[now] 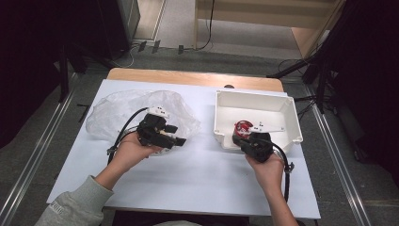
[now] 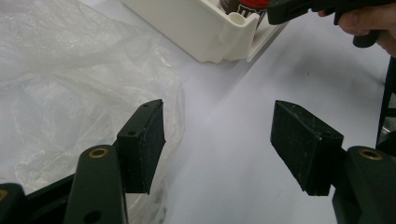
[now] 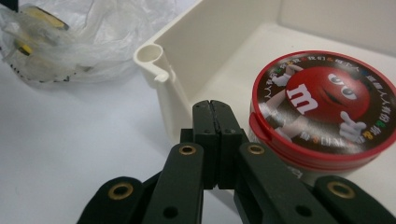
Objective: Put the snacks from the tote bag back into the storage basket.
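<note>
The right gripper (image 3: 215, 116) is seen at lower centre of its own view with jaws pressed together on nothing, just beside the tin (image 3: 322, 107), which stands in the bin (image 1: 291, 120) at right of the high view. The left gripper (image 2: 219, 140) is held wide open and empty over the table (image 1: 197, 174), beside the bag (image 2: 60, 84) at left

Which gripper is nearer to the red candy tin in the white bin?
The right gripper: its shut jaws sit beside the candy tin at the bin's wall. The left gripper is open, over by the plastic bag.
</note>
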{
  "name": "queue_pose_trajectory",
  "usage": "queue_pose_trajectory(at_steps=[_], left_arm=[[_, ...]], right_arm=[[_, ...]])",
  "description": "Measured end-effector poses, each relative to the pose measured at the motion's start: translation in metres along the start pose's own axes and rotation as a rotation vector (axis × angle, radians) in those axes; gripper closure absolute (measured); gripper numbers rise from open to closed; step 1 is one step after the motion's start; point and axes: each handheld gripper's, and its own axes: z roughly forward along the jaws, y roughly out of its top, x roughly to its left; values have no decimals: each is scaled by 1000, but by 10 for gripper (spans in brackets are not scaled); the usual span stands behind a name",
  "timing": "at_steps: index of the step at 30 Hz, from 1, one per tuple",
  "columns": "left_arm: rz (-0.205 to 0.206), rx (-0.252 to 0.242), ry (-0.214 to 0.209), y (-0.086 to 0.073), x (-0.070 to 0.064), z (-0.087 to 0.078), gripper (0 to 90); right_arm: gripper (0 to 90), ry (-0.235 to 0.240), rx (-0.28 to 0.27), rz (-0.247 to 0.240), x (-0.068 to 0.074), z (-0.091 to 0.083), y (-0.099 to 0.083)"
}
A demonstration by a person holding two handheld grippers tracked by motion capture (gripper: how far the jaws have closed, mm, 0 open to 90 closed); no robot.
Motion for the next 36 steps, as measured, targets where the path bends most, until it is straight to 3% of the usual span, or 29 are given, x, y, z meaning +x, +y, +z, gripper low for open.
queue_pose_trajectory(at_steps=[12, 36], left_arm=[[-5, -9, 11, -4, 3, -3, 359], [-16, -14, 32, -9, 11, -9, 360]], right_arm=[[900, -44, 3, 20, -6, 4, 1], [900, -68, -1, 38, -20, -8, -6]])
